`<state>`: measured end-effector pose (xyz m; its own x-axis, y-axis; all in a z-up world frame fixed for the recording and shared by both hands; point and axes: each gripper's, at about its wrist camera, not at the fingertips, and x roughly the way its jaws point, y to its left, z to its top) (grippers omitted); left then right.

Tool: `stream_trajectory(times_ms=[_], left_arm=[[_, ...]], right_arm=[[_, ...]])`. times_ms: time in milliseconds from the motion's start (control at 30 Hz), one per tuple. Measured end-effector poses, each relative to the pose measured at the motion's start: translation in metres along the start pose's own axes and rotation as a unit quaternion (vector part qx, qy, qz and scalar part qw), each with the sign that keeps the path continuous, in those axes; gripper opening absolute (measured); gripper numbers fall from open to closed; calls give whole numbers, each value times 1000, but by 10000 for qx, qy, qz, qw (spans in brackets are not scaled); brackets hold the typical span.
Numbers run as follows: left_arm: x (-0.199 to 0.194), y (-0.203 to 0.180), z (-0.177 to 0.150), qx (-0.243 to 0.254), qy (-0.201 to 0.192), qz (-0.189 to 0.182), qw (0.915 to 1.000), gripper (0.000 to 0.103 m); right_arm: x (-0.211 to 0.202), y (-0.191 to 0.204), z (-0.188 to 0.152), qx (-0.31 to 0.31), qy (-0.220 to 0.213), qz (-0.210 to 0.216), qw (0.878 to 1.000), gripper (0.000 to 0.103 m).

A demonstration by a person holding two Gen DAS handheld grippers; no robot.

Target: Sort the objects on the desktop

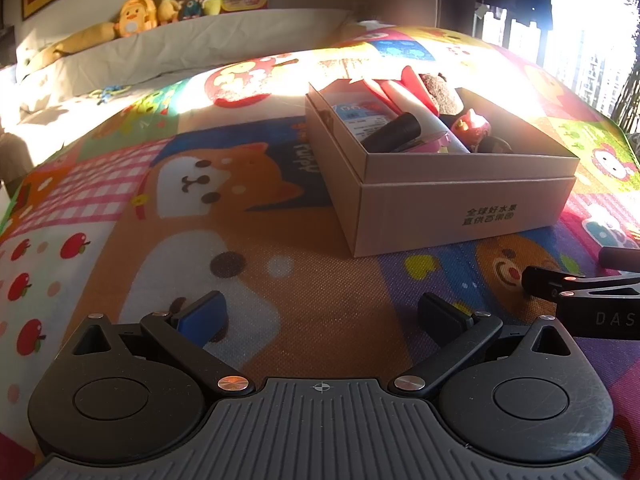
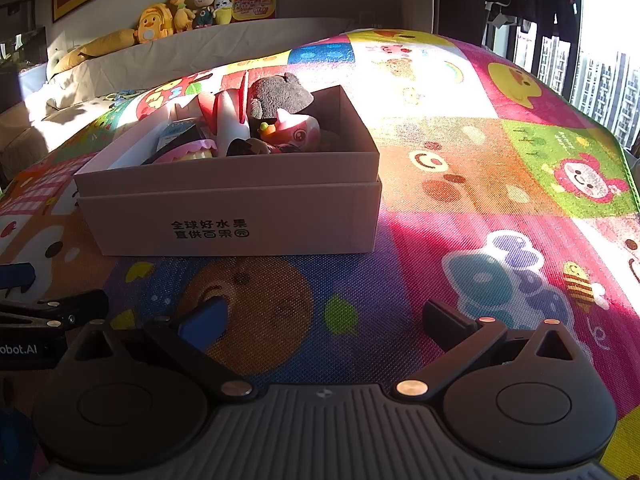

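A tan cardboard box [image 1: 460, 208] [image 2: 240, 216] with black printed characters sits on the colourful play mat. It holds several items: a brown plush toy [image 2: 280, 96] [image 1: 442, 94], a pink pig toy [image 2: 298, 132] [image 1: 476, 126], a white and red rocket-like toy [image 2: 230, 118] [image 1: 404, 92], a black cylinder [image 1: 392, 134] and a pink-frilled piece [image 2: 192, 152]. My left gripper [image 1: 322, 314] stands open low over the mat, in front and left of the box, with nothing between its fingers. My right gripper [image 2: 326, 320] is open too, empty, in front of the box.
The cartoon play mat [image 2: 480, 184] spreads all around the box. Plush toys [image 1: 168, 4] line a ledge behind a grey cushion [image 1: 200, 40] at the back. Windows [image 2: 600, 76] run along the right. The other gripper's fingers [image 1: 560, 284] [image 2: 52, 308] show at each view's edge.
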<state>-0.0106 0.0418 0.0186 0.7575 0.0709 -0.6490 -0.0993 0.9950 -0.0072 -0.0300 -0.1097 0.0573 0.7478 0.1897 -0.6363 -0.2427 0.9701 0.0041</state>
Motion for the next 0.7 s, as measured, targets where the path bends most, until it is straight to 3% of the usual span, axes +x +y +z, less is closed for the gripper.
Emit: stream_trajectory(times_ms=[700], left_arm=[[0,0,0,5,1,13,10000,103]], right_arm=[[0,-1,0,-4,-2,8,10000,103]])
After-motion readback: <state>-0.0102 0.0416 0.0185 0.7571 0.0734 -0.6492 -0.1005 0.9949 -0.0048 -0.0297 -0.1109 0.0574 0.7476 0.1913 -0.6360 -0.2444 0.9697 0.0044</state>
